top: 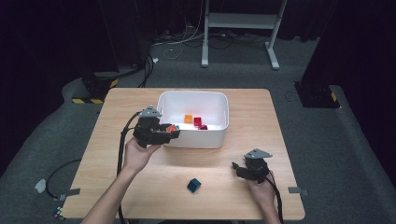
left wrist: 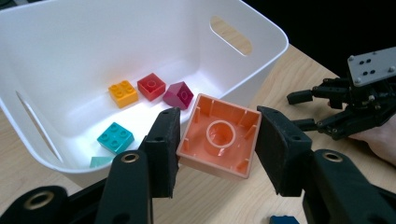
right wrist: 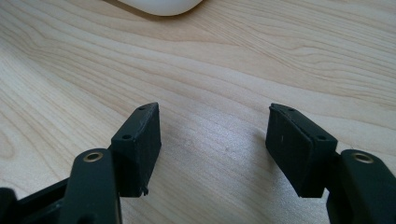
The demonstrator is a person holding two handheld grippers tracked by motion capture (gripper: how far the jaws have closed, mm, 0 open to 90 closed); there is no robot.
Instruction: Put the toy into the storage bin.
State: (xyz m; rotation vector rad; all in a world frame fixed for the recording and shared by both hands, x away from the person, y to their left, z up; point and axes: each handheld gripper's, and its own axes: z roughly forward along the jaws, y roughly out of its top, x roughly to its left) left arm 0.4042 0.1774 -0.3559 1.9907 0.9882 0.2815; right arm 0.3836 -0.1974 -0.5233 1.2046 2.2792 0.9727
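- The salmon-orange block (left wrist: 218, 136) sits pinched between the two black pads of the left gripper (left wrist: 215, 140), its hollow underside turned toward that gripper's camera, held clear of the table.
- It hangs at the near rim of the white bin (left wrist: 261, 42), just on the table side of the wall; in the high view the block (top: 172, 127) shows at the bin's (top: 219, 100) left front edge.
- The bin's open floor lies ahead of and below the block, so the coming move looks like a short carry forward over the rim, then a release.
- Inside lie a yellow brick (left wrist: 123, 93), a red brick (left wrist: 151, 86), a magenta sloped piece (left wrist: 178, 94) and a teal brick (left wrist: 115, 137); bare floor remains near them.
- The right gripper (top: 243, 169) rests on the table well to the right, jaws spread with nothing between them.
- A dark blue block (top: 194, 185) lies on the wooden table (top: 116, 186) between the hands, nearer the right.
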